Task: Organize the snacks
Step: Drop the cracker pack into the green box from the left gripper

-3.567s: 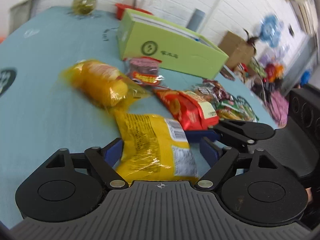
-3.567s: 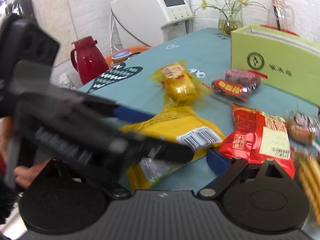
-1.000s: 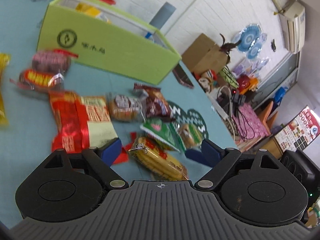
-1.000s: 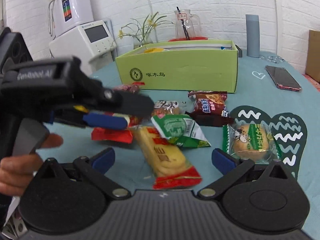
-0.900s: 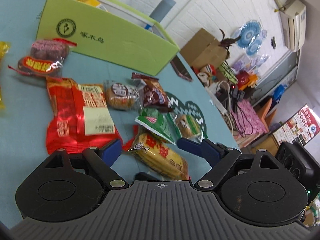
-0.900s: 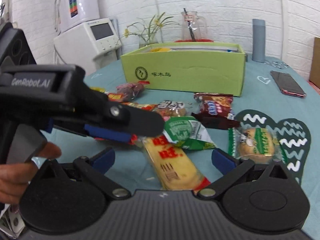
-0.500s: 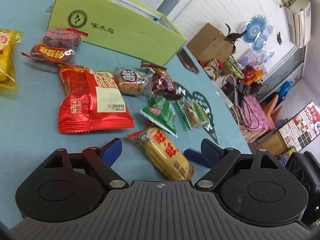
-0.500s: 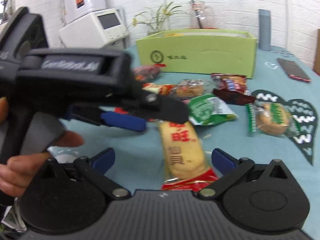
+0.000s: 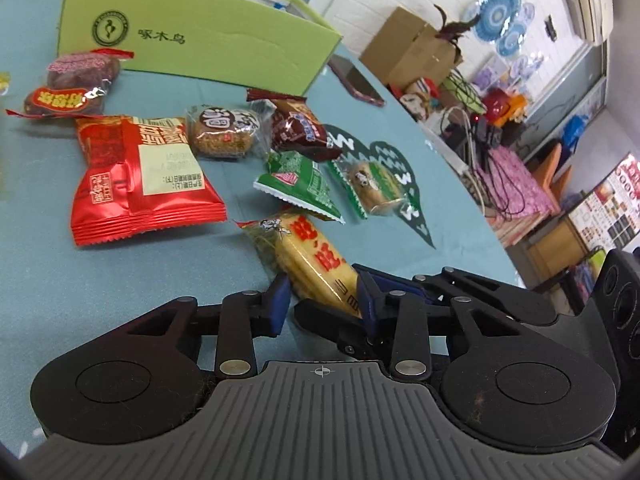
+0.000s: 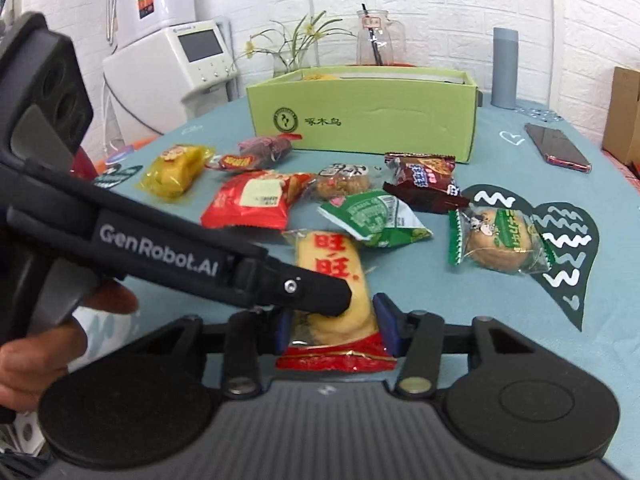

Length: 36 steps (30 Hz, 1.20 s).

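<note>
A yellow rice-cracker packet with red characters (image 9: 308,256) lies at the near edge of the teal table. My left gripper (image 9: 322,300) has closed in on its near end, with the packet between its blue pads. My right gripper (image 10: 334,328) is shut on the same packet (image 10: 332,268) from the other side, just above its red crimped end. The left gripper's black arm crosses the right wrist view (image 10: 160,256). A green open box (image 9: 192,40) stands at the back, also in the right wrist view (image 10: 360,114).
Other snacks lie between packet and box: a red bag (image 9: 136,176), a round cake (image 9: 222,132), a brown packet (image 9: 298,130), a green packet (image 9: 300,184), a green-wrapped cake (image 10: 496,242), a yellow packet (image 10: 174,170). A phone (image 10: 556,152) lies right of the box.
Both grippers have moved onto the yellow rice-cracker packet and narrowed from wide open until their pads close on its near end.
</note>
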Motion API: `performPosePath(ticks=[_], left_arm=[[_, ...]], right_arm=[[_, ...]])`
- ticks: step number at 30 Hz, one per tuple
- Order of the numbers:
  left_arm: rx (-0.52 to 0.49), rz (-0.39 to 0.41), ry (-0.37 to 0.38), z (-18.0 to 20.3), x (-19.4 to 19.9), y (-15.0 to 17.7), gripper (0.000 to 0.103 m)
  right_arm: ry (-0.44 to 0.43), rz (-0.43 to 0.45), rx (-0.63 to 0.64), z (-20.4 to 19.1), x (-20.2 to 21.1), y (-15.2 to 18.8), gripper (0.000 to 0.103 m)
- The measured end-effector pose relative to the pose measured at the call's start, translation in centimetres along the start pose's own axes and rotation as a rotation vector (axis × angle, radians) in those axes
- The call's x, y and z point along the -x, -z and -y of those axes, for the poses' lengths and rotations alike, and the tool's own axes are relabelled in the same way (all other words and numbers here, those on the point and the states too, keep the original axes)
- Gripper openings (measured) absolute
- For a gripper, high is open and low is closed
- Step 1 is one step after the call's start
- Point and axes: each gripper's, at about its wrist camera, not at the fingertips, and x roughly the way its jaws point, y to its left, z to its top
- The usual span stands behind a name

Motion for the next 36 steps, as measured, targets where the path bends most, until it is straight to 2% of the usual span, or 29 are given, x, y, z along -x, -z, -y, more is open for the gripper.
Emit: performPosePath(ticks=[4,8,12,16,21,23,24,25,26,27,29,31,36], left_arm=[[0.017,0.056,0.010,0.0,2.5,-0.9,0.012],[-0.008,0.143,-0.019,0.1,4.3,-4.1,0.012],[-0.038,0.213,-0.045,-0.5,3.8,-10.0,0.012],[-0.043,0.244,-0.047,-2.0,1.0,-18.0,0.012],[-0.045,0.211,-0.094,-4.7,-4.5,-25.0,0.014],[-0.022,0.177,-0.098,-6.3,-6.6,-26.2,0.019],[-0.006,0.163,-0.095,-7.2,-7.7,-26.6,0.024],[0.003,0.156,-0.102,-7.9,-8.3,-26.7,0.036],[0.008,0.152,-0.111,-8.3,-8.7,-26.7,0.043],[0.008,0.156,-0.121,-8.8,-8.9,-26.5,0.060],[0.001,0.186,-0.110,-9.1,-8.6,-26.1,0.067],[0.000,0.206,-0.100,-9.1,-8.1,-26.1,0.084],[-0.041,0.234,-0.118,-7.6,-7.4,-26.0,0.085]], right_arm=[[-0.076,0.042,-0.001,-0.8,0.9,-1.5,0.054],[-0.102,0.101,0.066,-1.5,-0.2,-4.8,0.056],[-0.097,0.154,0.125,-0.2,-3.3,-10.7,0.056],[-0.055,0.151,0.169,2.8,-8.0,-17.6,0.056],[-0.064,0.033,0.155,7.3,-15.8,-23.3,0.059],[-0.077,-0.024,0.134,8.4,-18.9,-24.2,0.064],[-0.071,-0.048,0.132,8.7,-20.2,-24.2,0.072],[-0.053,-0.068,0.140,8.9,-21.4,-24.0,0.080],[-0.036,-0.077,0.150,8.9,-22.3,-23.8,0.095],[-0.024,-0.082,0.163,9.0,-22.8,-23.5,0.094],[-0.036,-0.071,0.154,9.3,-23.0,-23.2,0.094],[-0.017,-0.068,0.165,9.0,-22.9,-23.1,0.094],[-0.017,-0.088,0.129,8.9,-23.1,-23.1,0.094]])
